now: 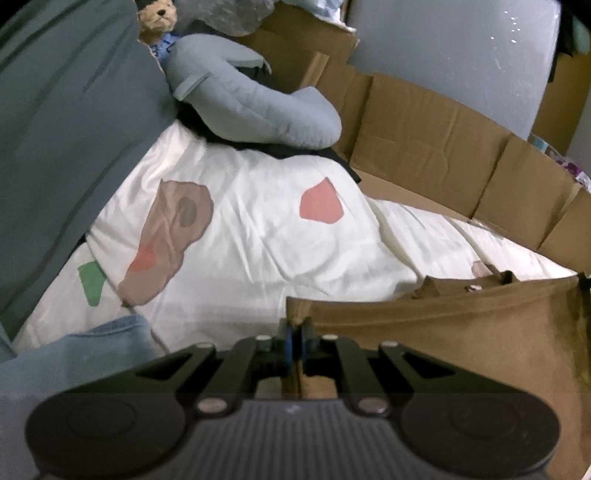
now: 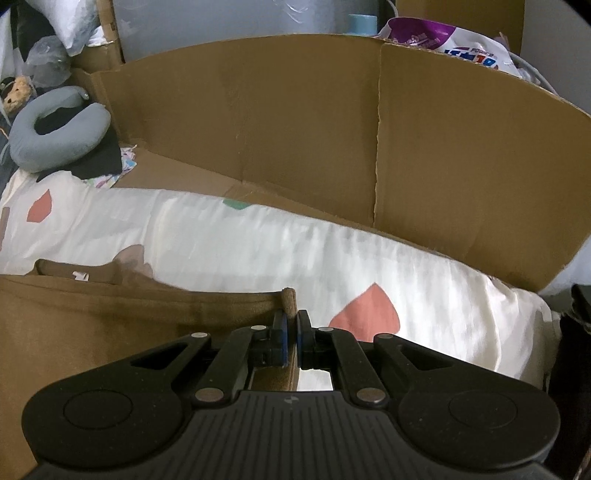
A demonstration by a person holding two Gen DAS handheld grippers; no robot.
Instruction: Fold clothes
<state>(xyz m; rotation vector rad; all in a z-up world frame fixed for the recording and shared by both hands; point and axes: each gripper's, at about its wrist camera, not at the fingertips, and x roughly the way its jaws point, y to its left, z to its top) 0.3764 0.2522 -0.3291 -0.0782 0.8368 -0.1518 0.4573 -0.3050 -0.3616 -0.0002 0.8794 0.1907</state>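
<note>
The left claw (image 1: 295, 328) is clamped on the left corner of a brown garment (image 1: 443, 332), its blue pads pinching the cloth's edge, and the fabric spreads from there toward three o'clock across the lower right of the left wrist view. The right claw (image 2: 290, 319) is likewise clamped on the same brown garment (image 2: 110, 325), nipping a bunched corner that pokes up just above its pads, with the cloth stretching away toward nine o'clock. The garment's collar, with a small white label, lies at the far edge in both views. Beneath it lies a white bedsheet (image 1: 258, 240) printed with pink, brown and green shapes. At eleven o'clock in the left wrist view sits a grey neck pillow (image 1: 240, 96) with a teddy bear (image 1: 157, 16) just beyond it. A cardboard wall (image 2: 295, 129) stands along the far side of the sheet, from twelve to three o'clock in the right wrist view.
</note>
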